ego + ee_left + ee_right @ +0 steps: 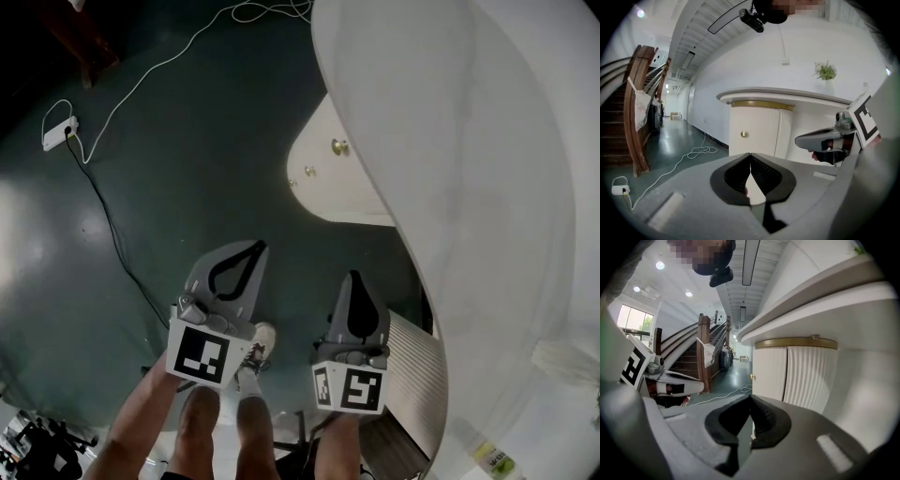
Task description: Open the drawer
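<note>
2 grippers, 1 per hand: L gripper (259,247) and R gripper (353,276), side by side, low over dark green floor (187,187), both aimed toward cabinet (342,192). L: clenched shut at the tips, holding nothing. R: same, pressed together at the tips, empty. 2 marker cubes (199,354), 1 per gripper, w/ black-and-white square patterns.

Drawer: can't pick out which part of the cream curved cabinet front. Front tucked under white counter (469,141), ahead of both grippers, well apart from them, untouched. 2 brass knobs (339,146) in head view, close together; only 1 in each gripper view. 1 gold band (761,104) along cabinet top. 1 ribbed panel (412,361) just beside the smooth front.

On floor: 1 white cable (141,84) running to 1 white plug block (58,133); 1 black cable (108,220) from near that block down toward L gripper. 1 shoe (260,339) showing btw the grippers.

Elsewhere: 1 bottle (492,457) at bottom right of head view, green-yellow label, print too small to read. 1 small plant (826,71) up on counter. 1 wooden staircase (635,117) across the hall. 3 round ceiling lights (660,265) in R gripper view.
</note>
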The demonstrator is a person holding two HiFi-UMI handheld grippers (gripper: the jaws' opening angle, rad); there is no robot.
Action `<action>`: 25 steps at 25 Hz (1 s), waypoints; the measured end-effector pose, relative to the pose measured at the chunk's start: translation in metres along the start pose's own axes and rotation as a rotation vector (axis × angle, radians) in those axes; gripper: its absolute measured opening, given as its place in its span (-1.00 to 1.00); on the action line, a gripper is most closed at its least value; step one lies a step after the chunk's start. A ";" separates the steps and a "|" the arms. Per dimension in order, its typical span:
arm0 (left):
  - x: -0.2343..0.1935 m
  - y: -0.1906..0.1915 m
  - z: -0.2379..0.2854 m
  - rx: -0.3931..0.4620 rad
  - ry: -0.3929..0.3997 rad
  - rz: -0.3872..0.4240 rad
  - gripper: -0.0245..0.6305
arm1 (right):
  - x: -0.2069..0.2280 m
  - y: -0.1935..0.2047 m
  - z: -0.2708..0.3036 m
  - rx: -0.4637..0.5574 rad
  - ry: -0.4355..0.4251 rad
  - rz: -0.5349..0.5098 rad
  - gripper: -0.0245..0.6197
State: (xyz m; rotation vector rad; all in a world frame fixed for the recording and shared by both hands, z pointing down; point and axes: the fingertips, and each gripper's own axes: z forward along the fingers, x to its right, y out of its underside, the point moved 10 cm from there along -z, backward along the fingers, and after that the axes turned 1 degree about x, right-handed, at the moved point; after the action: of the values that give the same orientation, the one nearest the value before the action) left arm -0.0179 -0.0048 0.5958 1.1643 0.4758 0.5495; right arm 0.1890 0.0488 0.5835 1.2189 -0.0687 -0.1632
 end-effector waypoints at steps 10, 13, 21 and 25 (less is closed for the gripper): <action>-0.026 -0.029 0.058 0.071 0.066 0.019 -0.59 | -0.005 -0.005 -0.001 0.018 0.024 0.015 -0.91; -0.030 -0.042 0.084 0.099 0.102 0.056 -0.43 | -0.003 -0.006 -0.003 0.017 0.028 0.024 -0.91; -0.030 -0.048 0.132 0.068 0.134 0.124 -0.26 | 0.008 -0.008 -0.008 0.016 0.050 0.021 -0.91; -0.029 -0.049 0.153 0.050 0.160 0.160 -0.24 | 0.011 -0.009 -0.006 0.016 0.061 0.024 -0.91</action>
State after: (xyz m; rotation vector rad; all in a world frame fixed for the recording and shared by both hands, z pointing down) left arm 0.0607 -0.1472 0.6015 1.2183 0.5380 0.7772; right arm 0.1996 0.0494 0.5728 1.2381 -0.0311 -0.1044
